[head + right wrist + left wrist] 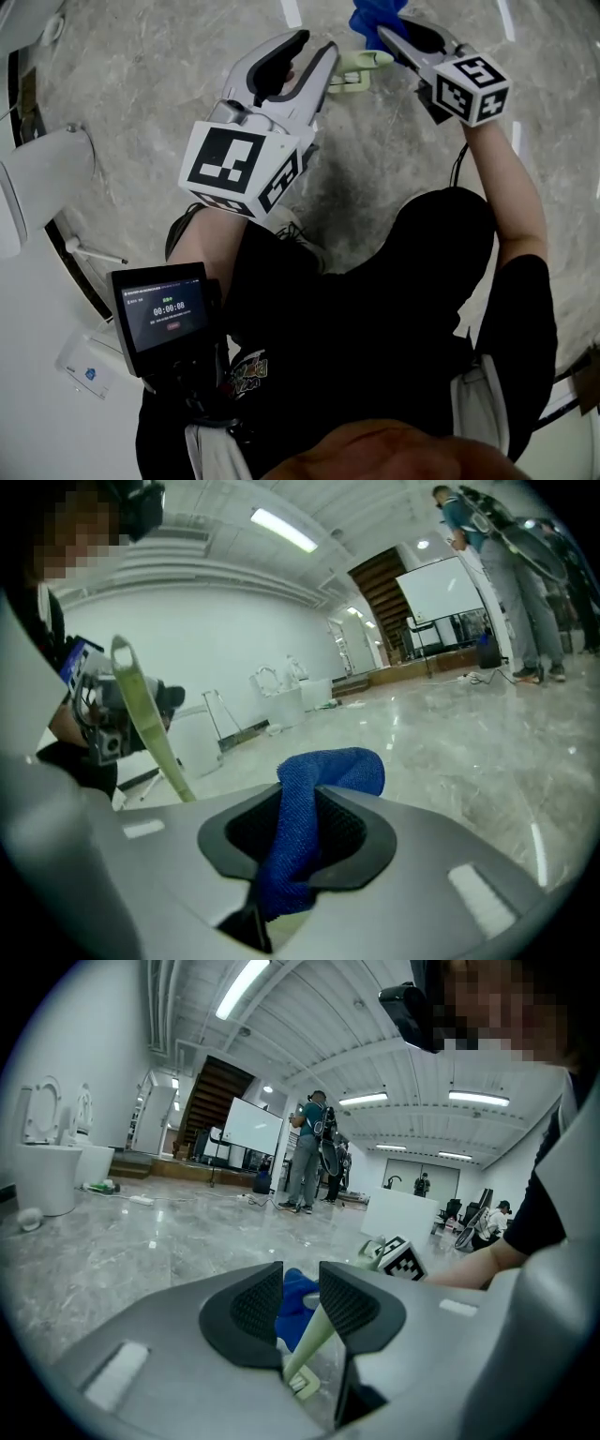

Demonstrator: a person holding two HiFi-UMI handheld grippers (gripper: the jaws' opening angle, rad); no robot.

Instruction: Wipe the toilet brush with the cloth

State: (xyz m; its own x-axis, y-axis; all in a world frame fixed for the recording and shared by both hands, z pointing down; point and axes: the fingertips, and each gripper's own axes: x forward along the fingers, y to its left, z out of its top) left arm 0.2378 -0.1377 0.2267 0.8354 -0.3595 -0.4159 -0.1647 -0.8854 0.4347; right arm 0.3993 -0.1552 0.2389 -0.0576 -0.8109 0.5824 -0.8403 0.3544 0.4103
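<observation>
Underfoot, a glossy grey marbled floor (141,84) runs through a wide white hall lit by ceiling strips. Everything is easiest to place from the toilet brush (361,67), whose pale green handle is held up over the floor in front of the person in black. Well beyond the brush, across the hall, a whiteboard (251,1129) stands by a dark staircase, with people (307,1152) standing near it. Far to the brush's left, white toilets (47,1171) sit along the wall, and a white fixture (37,178) stands close at the person's left side.

The left gripper (314,45) reaches forward, angled a little upward. Its jaws are drawn narrow and pinch the brush handle, which sticks out to the right. The right gripper (398,33) comes in from the brush's right, tilted downward, its jaws clamped on a blue cloth (373,17). The cloth bulges past the jaw tips and sits just beside the brush handle; I cannot tell whether they touch. Nearer the person than the brush, by the left forearm, a small screen (161,319) glows.
</observation>
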